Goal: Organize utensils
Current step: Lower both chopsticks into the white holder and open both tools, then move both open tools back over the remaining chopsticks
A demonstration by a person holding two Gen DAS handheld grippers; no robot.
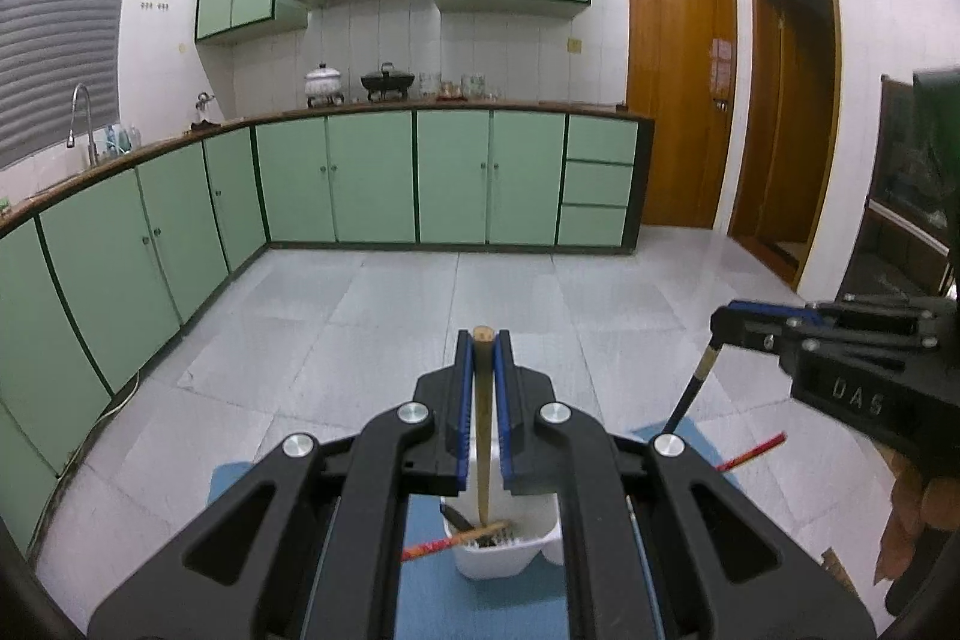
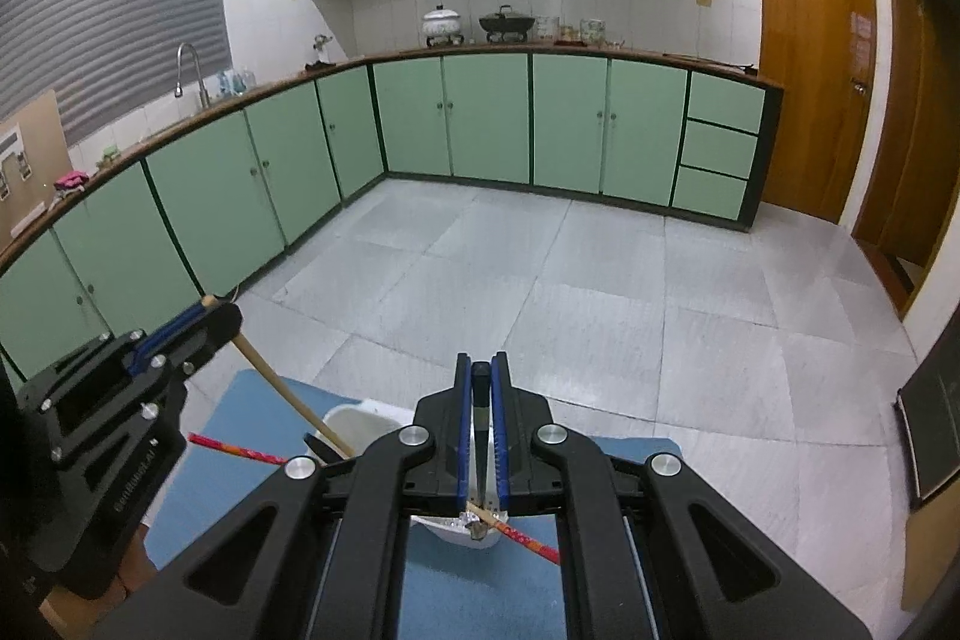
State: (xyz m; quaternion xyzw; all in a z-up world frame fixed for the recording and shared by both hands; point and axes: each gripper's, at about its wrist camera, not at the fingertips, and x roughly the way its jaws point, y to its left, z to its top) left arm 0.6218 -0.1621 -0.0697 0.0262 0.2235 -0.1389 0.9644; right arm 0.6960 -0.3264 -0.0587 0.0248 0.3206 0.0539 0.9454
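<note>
Two grippers up, both over one white holder [image 1: 503, 550] on one blue mat [image 1: 420, 568]. Left gripper [image 1: 483, 340]: jaws clamped on one wooden utensil [image 1: 483, 436], handle top poking just past the fingertips, lower end down inside the holder. Right gripper [image 2: 482, 364]: jaws clamped on one black-handled utensil [image 2: 480, 424], likewise reaching down into the holder; from the left wrist, same utensil seen hanging tilted below that gripper, pale band near the top. One red patterned chopstick [image 2: 522, 538] lying across the holder rim, both ends sticking out past the sides over the mat. One more dark piece [image 1: 459, 518] in the holder beside the wooden shaft, kind not clear. Beyond: white tiled floor [image 2: 600, 292], green base cabinets [image 1: 372, 178], two pots on the counter, one faucet [image 1: 81, 112], two brown doors [image 1: 678, 88].
</note>
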